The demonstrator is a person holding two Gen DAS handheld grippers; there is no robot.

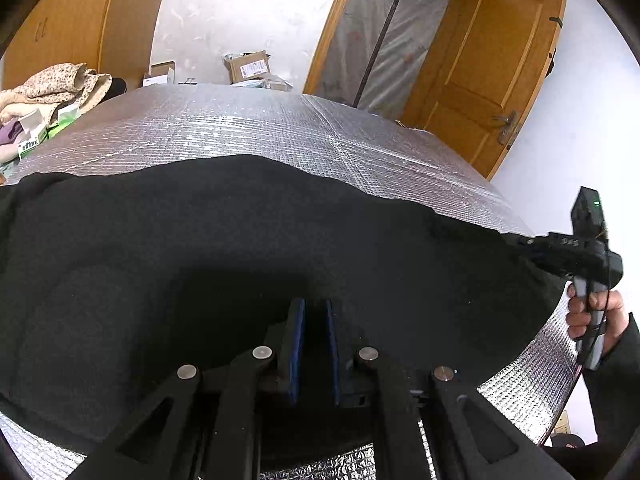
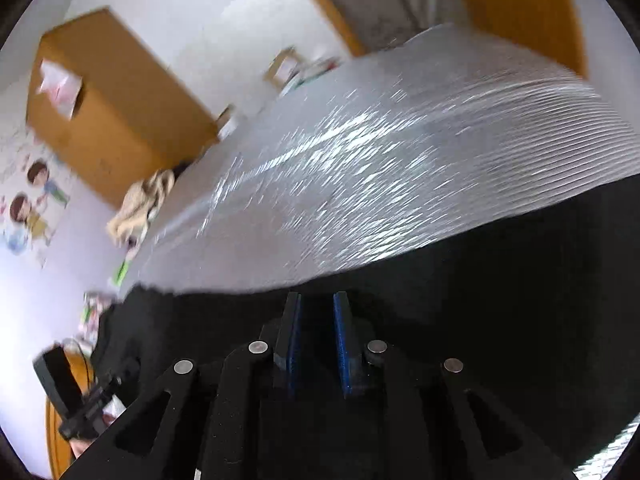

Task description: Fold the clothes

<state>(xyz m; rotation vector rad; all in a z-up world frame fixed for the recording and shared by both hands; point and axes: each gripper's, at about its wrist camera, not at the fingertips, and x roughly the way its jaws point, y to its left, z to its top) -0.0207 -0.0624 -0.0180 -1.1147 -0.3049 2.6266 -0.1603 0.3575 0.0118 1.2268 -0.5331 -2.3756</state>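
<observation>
Silvery foil tabletop [image 1: 280, 128] carried a floppy black garment [image 1: 200, 240], best pinched at its edge; left gripper [image 1: 316, 312] fingers looked clamped on cloth, right gripper [image 2: 318, 304] fingers' grip unclear.

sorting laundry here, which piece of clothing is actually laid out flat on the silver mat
The black garment, spread flat across the silver mat. The beige floral one sits crumpled in a heap at the mat's far left edge.

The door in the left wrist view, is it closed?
No, the wooden door stands swung open beside its doorway, which is covered by a plastic sheet.
</observation>
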